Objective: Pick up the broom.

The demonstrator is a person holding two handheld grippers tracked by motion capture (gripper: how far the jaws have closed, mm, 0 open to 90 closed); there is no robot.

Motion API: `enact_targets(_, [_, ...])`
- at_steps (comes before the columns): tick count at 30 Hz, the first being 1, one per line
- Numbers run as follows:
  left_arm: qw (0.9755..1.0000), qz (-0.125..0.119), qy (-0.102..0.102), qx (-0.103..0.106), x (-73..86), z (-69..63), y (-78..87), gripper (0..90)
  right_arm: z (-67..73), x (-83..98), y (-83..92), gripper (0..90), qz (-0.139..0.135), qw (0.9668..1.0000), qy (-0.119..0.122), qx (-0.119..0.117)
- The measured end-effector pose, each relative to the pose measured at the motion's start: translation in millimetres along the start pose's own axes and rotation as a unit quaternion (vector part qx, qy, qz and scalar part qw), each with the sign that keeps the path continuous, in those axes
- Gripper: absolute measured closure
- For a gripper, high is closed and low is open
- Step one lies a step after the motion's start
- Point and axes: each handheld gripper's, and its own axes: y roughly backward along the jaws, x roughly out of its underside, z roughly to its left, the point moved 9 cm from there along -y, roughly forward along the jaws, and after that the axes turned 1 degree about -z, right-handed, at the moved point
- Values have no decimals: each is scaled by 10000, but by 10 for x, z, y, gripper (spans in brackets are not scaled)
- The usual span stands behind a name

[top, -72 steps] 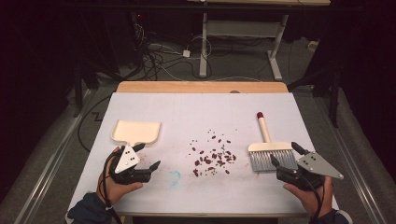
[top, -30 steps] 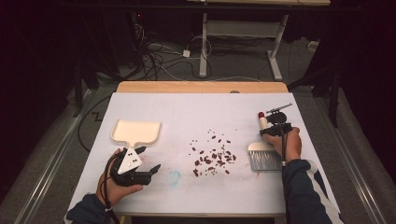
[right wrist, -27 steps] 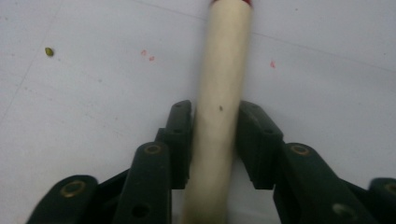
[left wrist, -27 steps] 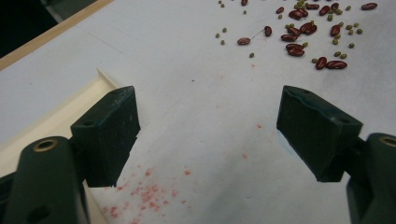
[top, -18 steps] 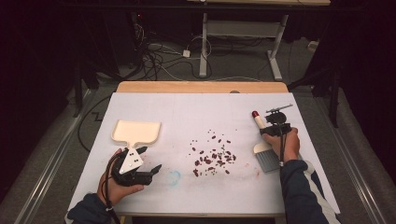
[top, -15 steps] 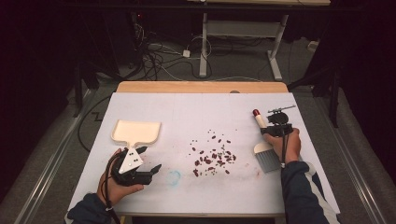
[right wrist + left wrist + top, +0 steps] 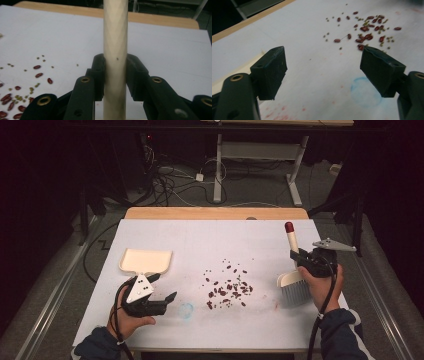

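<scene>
Right gripper view: jaws clamp brush handle; left gripper jaws wide, empty.

Scattered beans block table centre; far half bare.

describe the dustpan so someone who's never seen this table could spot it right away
Start at the white-covered table and go to its left side, away from the scattered red beans in the middle. The dustpan lies flat there, just beyond the open left gripper. It is the only pale cream, tray-shaped thing; the brush at the far right has bristles and a red-tipped handle.
</scene>
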Motion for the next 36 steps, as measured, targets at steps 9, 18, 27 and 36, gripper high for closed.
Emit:
enact_targets(9, [9930,-275,-130,1138,-586,-686,-356,207,367,-201,280,707,-592,9979,164,-211])
enact_targets(18, [9815,-445,-327,1834,-1210,-1487,-910,210,1030,-279,397,706,-1042,9909,721,-446])
enact_targets(27, [9755,-446,169,2147,-1230,-1533,-1141,391,1345,-325,568,705,-1436,9834,931,-608])
enact_targets(36, [9720,-460,-66,2305,-1206,-1399,-958,646,1546,-365,735,688,-1545,9742,1140,-1185])
